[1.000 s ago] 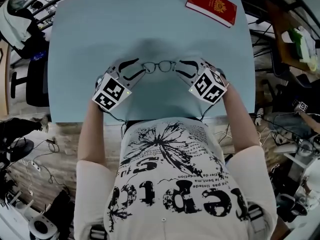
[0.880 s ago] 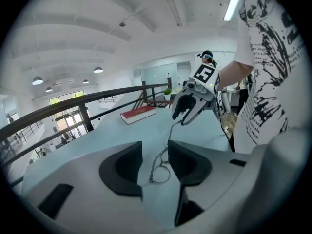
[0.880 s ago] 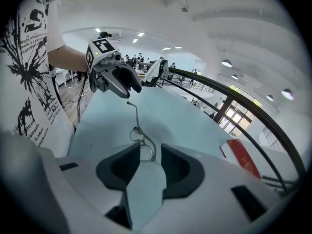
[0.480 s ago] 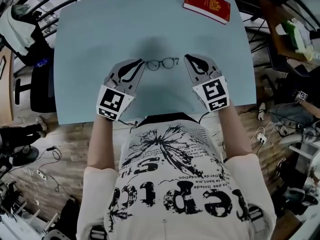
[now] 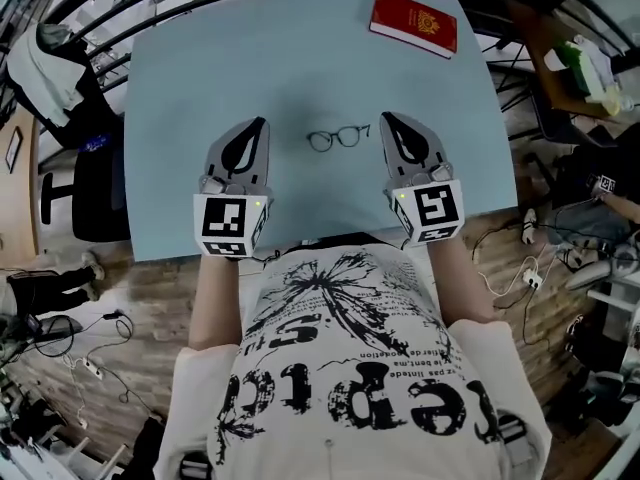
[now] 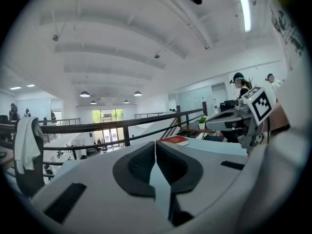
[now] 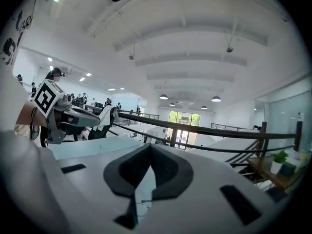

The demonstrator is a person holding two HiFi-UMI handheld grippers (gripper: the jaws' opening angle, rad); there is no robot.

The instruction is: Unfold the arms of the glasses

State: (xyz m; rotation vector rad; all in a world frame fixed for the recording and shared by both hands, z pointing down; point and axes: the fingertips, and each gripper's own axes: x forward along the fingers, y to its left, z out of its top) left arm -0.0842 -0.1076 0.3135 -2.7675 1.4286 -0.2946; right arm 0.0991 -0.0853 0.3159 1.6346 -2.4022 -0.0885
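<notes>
Now the glasses lie on the table, long axis left-right, midway between left gripper and right gripper; both jaw pairs have just closed together, empty.

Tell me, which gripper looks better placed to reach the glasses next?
Right, probably: the right gripper sits nearer the glasses than the left gripper. Both have just closed, empty.

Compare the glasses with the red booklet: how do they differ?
The glasses are a thin, dark, see-through frame; the red booklet is a solid slab. The glasses lie mid-table; the booklet lies at the far right corner. Both rest on the blue table.
</notes>
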